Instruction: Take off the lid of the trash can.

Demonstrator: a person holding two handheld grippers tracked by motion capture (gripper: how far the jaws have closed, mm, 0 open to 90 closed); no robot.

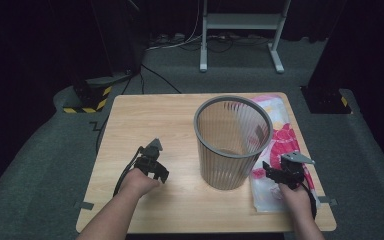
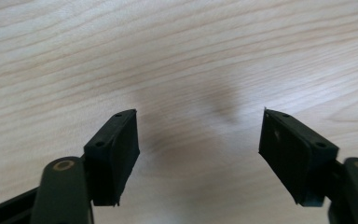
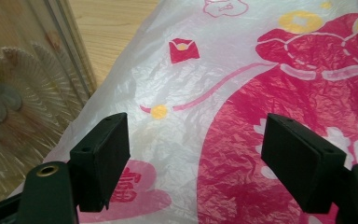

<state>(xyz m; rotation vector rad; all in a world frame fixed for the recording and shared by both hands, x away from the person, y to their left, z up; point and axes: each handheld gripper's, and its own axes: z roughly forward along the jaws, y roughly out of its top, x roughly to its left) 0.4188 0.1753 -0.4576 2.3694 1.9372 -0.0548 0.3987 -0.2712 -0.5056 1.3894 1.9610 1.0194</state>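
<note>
Right tool (image 1: 275, 172) hangs just over the plastic bag (image 1: 280, 145), jaws wide apart, nothing between them. In the right gripper view the pads straddle the crinkled red-and-white bag (image 3: 242, 140) without pressing on it, so no grip yet. The bag lies flat on the tabletop (image 1: 150, 120), touching the right side of the bin (image 1: 232, 142) and partly tucked behind it. The bin itself stands upright at mid-tabletop, mesh wall see-through, with no liner in it.

Left tool (image 1: 155, 167) sits well apart to the left of the bin, over bare wood. Its jaws are wide too, and the left gripper view has plain tabletop (image 2: 177, 56) between them.

By the look of it, the job is lining the bin with that bag, and it has barely begun. Nothing is lifted and nothing is opened. Still to come, I'd judge: pinch the bag, raise it, spread its mouth, and fit it over the bin's rim.
</note>
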